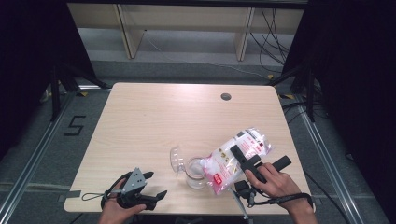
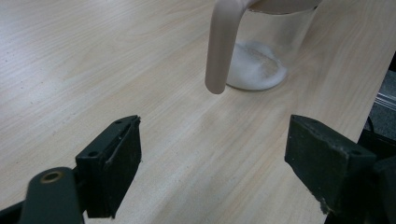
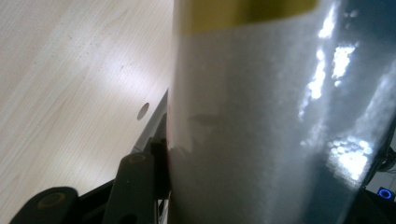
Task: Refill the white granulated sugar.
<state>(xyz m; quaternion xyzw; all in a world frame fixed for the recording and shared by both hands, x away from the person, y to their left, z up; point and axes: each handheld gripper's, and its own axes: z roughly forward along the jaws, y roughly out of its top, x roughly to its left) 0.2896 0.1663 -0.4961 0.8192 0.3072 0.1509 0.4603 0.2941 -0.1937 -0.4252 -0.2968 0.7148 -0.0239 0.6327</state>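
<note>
Clamping a tilted plastic bag (image 1: 236, 156) of white powder over the glass jar (image 1: 196, 171), the right gripper (image 1: 243, 158) holds; left gripper (image 1: 156, 185) jaws stand apart on the table (image 1: 154, 116).

Bag (image 3: 261, 116) close and blurred, cut off at the edges; print unreadable.

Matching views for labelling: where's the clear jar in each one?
High view: clear jar at bottom centre, under the tilted bag.
Left gripper view: top right, white powder inside, beyond the open tongs.
Right gripper view: not in it.
Shared landmark: light wooden table.
</note>
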